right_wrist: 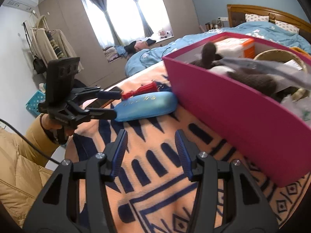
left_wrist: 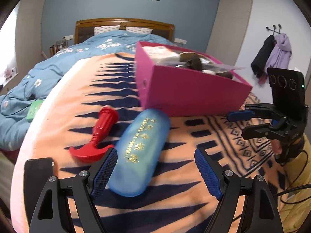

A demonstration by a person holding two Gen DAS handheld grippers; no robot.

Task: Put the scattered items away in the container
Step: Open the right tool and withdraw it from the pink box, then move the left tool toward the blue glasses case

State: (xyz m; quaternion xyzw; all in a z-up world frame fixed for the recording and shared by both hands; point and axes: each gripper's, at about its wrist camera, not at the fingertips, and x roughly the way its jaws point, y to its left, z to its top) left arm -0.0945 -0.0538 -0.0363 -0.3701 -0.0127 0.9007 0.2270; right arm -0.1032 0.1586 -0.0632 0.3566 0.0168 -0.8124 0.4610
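Beside the pink box (left_wrist: pixel 186 95), on the patterned blanket (left_wrist: pixel 175 174), lies a blue oblong case (left_wrist: pixel 140 151), one end near the box's front wall; a red toy hammer (left_wrist: pixel 97 136) rests just beyond the case, farther from the box. Left gripper (left_wrist: pixel 155 172): jaws spread wide, straddling the case's near end, whether the left pad touches it cannot be told. Right gripper (right_wrist: pixel 151 153): jaws apart, nothing between them, over bare blanket near the box. Dark plush items and packets fill the box.
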